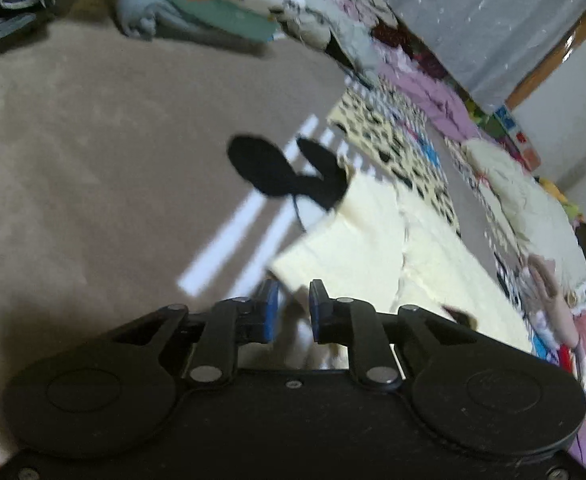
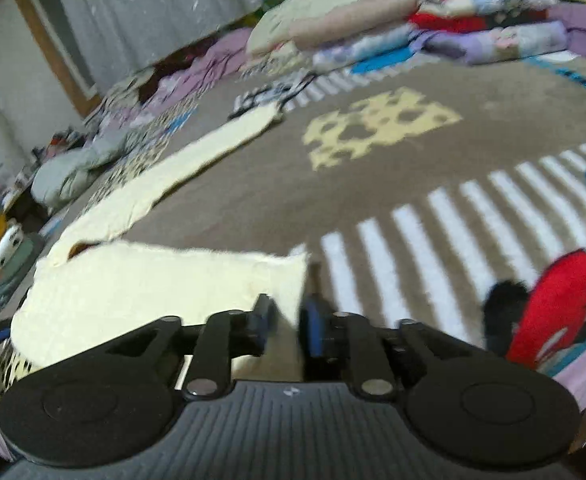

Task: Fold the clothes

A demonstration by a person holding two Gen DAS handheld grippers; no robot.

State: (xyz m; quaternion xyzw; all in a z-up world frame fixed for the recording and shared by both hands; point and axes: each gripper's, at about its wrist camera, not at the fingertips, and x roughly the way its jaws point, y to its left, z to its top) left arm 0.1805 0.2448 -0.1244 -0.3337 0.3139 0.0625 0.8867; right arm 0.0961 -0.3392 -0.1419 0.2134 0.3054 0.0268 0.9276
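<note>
A pale yellow garment (image 1: 373, 248) lies spread on the brown patterned blanket (image 1: 113, 140), ahead and to the right of my left gripper (image 1: 293, 304). Its near corner ends right at the blue pads, which stand a narrow gap apart; I see no cloth pinched there. In the right wrist view the same garment (image 2: 153, 288) lies ahead-left, and a long strip of it (image 2: 197, 156) runs away toward the back. One edge of it runs down into the narrow gap of my right gripper (image 2: 289, 316), whose pads do not touch. Both views are motion-blurred.
A black mouse-ear print (image 1: 261, 164) and white stripes (image 2: 433, 232) mark the blanket (image 2: 273, 184). Stacks of folded clothes (image 1: 213, 4) (image 2: 453, 20) line its far edges. A grey curtain (image 1: 493, 12) hangs behind. A red printed shape (image 2: 553, 304) is at near right.
</note>
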